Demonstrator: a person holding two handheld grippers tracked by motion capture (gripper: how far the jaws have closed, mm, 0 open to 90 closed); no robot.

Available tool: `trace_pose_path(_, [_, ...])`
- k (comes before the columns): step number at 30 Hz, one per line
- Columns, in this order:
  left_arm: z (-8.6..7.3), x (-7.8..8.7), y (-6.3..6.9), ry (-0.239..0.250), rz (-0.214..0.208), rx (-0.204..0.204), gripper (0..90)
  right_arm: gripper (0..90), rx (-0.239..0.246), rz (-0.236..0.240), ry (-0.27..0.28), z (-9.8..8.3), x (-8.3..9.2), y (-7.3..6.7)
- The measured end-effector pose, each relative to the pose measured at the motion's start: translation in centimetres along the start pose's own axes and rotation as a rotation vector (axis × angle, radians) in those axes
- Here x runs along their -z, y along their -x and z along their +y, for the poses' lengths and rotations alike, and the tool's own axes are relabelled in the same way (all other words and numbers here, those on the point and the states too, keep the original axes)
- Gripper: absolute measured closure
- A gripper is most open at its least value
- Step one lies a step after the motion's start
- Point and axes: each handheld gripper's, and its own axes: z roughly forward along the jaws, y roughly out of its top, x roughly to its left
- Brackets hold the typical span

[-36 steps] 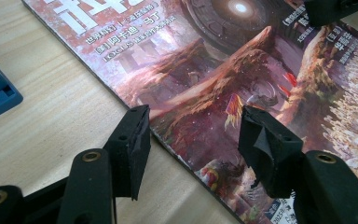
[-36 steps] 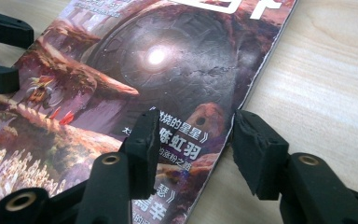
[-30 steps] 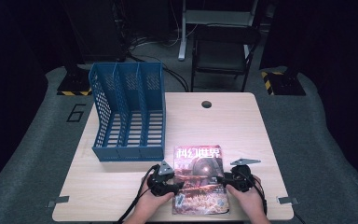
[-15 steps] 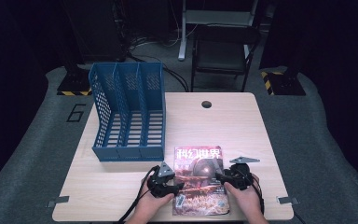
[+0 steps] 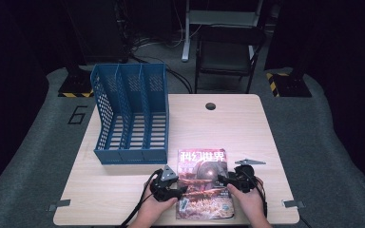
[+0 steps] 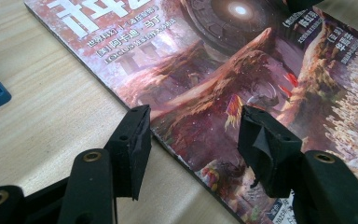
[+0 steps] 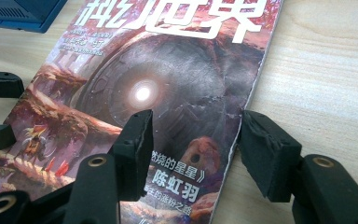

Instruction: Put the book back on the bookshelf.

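You had the magazine lying flat at the near edge of the wooden table, just in front of the blue three-slot file rack. Your left gripper stood with its jaws apart astride the magazine's left edge, gripping nothing. Your right gripper straddled the right edge, its jaws having just been opening, one over the cover and one on the table side, not pressing the magazine.

Blue three-slot file rack upright on wooden table; black chair behind.
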Motion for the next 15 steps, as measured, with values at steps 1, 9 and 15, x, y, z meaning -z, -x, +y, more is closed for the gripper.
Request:
trace_pose_path(1, [-0.01,-0.02,0.03,0.003,0.002,0.000,44.2,44.8,0.000,-0.002,0.000,0.01,-0.01,-0.03])
trace_pose_path(9, [-0.04,0.03,-0.01,-0.002,0.000,-0.008,44.1,48.4,-0.022,0.004,0.012,0.09,0.17,0.15])
trace_pose_path(15, [-0.08,0.05,0.07,0.001,-0.002,0.002,44.1,51.6,-0.051,0.046,0.042,0.23,0.83,0.38])
